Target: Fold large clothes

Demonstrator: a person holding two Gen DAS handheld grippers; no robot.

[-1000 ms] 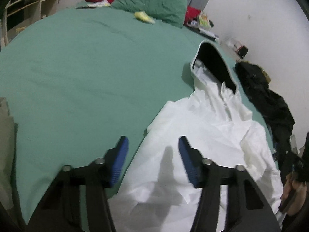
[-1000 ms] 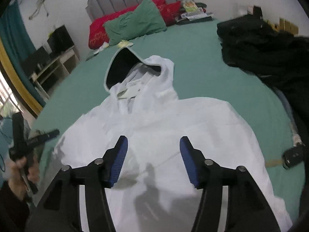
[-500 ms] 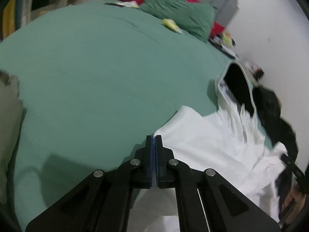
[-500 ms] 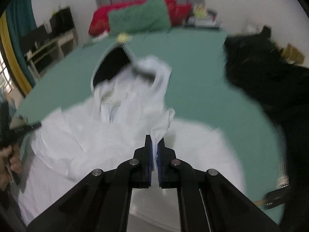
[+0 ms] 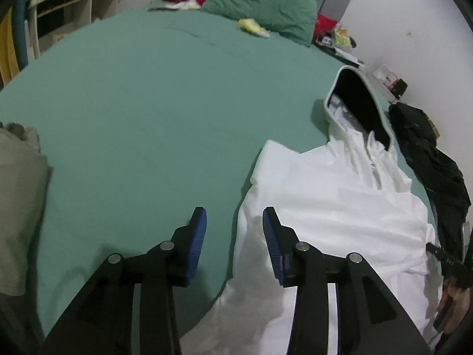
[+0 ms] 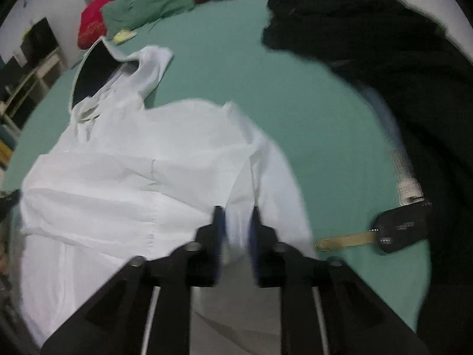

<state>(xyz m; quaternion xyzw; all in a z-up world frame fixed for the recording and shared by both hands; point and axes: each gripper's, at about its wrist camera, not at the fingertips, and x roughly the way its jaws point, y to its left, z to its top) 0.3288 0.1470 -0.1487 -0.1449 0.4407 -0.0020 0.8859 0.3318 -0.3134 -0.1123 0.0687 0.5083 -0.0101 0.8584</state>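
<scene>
A white hooded garment (image 5: 334,207) lies spread on the green bed (image 5: 142,112), its dark-lined hood (image 5: 359,109) toward the pillows. My left gripper (image 5: 235,233) is open and empty, just above the garment's left edge. In the right wrist view the same garment (image 6: 133,171) shows with its hood (image 6: 94,71) at the upper left. My right gripper (image 6: 236,222) is partly open, its jaws a small way apart with a fold of the white cloth between them; the view is blurred.
A black garment (image 6: 399,74) is heaped on the right side of the bed, and also shows in the left wrist view (image 5: 428,159). A car key (image 6: 396,227) lies beside it. Green and red pillows (image 5: 260,3) sit by the headboard. Beige cloth (image 5: 17,201) lies at the left edge.
Both grippers were shut on the garment half a second ago. The left has opened fully and let go; the right has opened partway. The garment lies flatter.
</scene>
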